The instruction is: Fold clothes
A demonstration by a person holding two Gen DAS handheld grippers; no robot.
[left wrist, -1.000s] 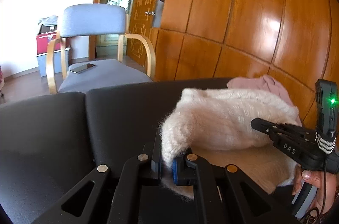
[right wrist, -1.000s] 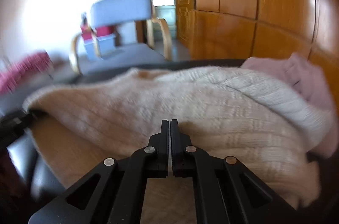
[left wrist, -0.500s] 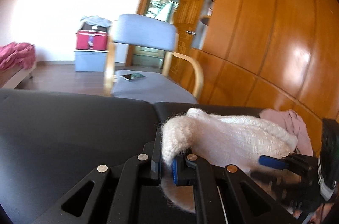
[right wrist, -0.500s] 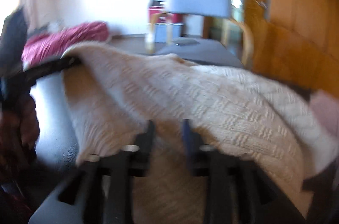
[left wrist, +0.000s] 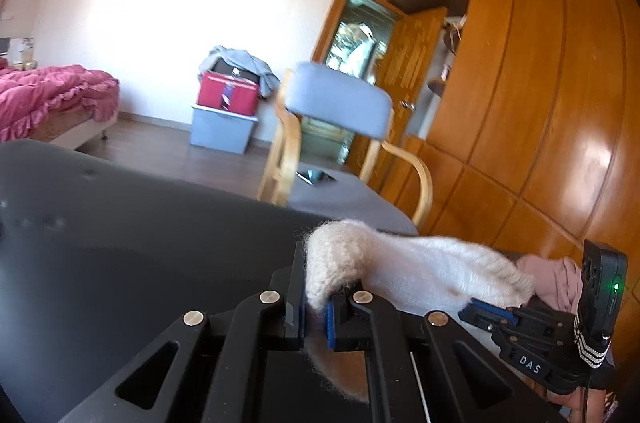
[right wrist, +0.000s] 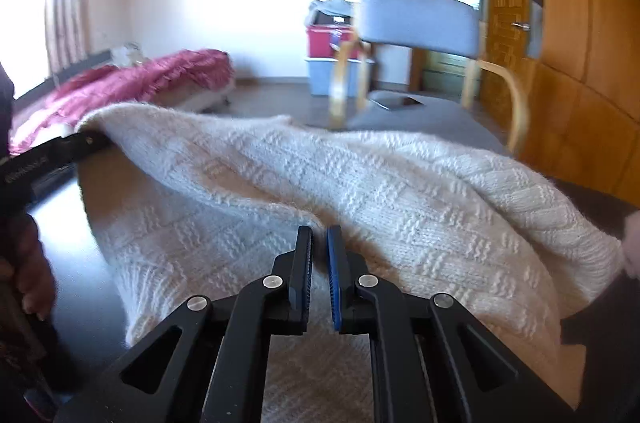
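Item: one cream knitted sweater (left wrist: 420,275), draped across the black padded surface (left wrist: 120,223) and raised between two hand-held tools, its lower layer lying flat on that surface while the upper layer was lifted off it. Left gripper (left wrist: 314,287): clenched on a corner of the sweater, with the fuzzy knit bulging over and below the pads, which we judged a firm hold meant to carry that corner across. Right gripper (right wrist: 319,235): its jaws had just been closing, and they stood nearly together with the edge of a fold caught at their tips, so we read it as pinching the sweater rather than standing free. The left wrist view showed the same tool low at the right with the knit resting on its blue pad. Held at two points well apart, the cloth hung stretched in a shallow sag between them, which seemed the reason for the paired hold: to keep an edge straight while one half was laid over the other. We judged the fold to be under way and not yet set down. Also noted: a pink garment (left wrist: 552,275) heaped just beyond the sweater against the wooden wardrobe (left wrist: 540,103), presumably awaiting its turn, and a blue armchair (left wrist: 340,103) behind, with a phone (left wrist: 316,176) on its seat.
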